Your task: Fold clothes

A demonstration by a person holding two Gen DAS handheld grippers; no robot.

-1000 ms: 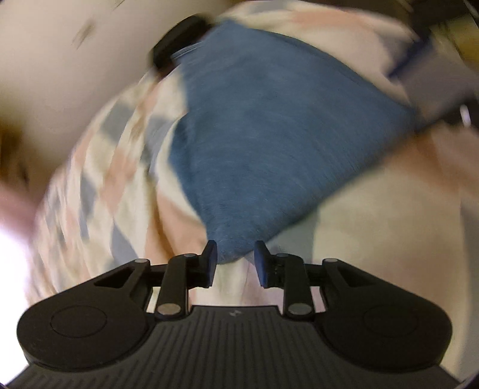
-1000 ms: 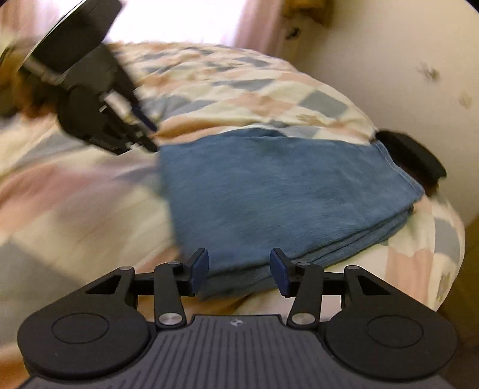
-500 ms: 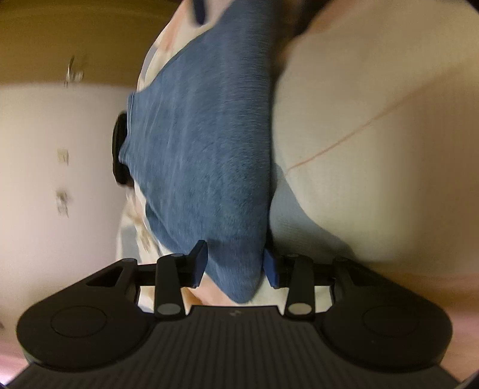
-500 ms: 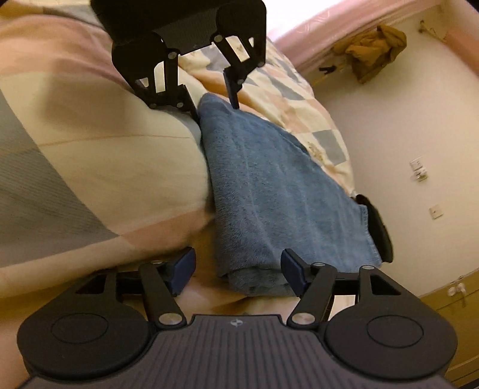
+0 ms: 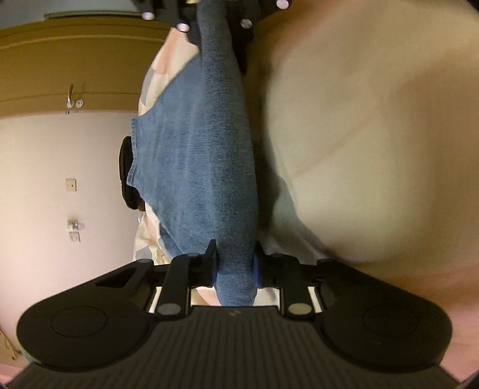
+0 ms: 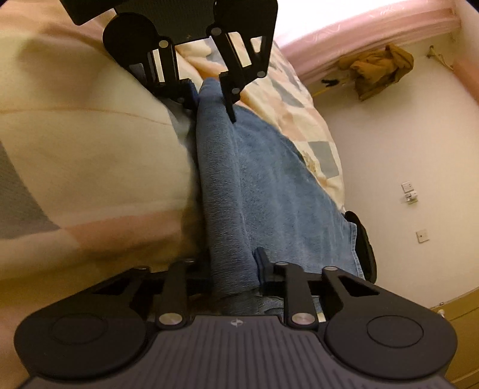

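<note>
A folded blue towel (image 5: pixel 206 167) lies on a patchwork quilt (image 6: pixel 74 155) on a bed. My left gripper (image 5: pixel 233 263) is shut on one end of the towel's folded edge. My right gripper (image 6: pixel 233 269) is shut on the other end of the same edge (image 6: pixel 239 185). The two grippers face each other: the right one shows at the top of the left wrist view (image 5: pixel 215 18), the left one at the top of the right wrist view (image 6: pixel 209 98). The gripped edge is bunched into a ridge between them.
A black object (image 6: pixel 363 248) lies at the bed's edge beside the towel, by a white wall with switches (image 6: pixel 408 191). A brown jacket (image 6: pixel 377 70) hangs on the wall. A wooden cabinet (image 5: pixel 74 59) stands past the bed.
Both grippers have closed on the towel's folded edge, one at each end. The edge has bunched up into a ridge between them.
</note>
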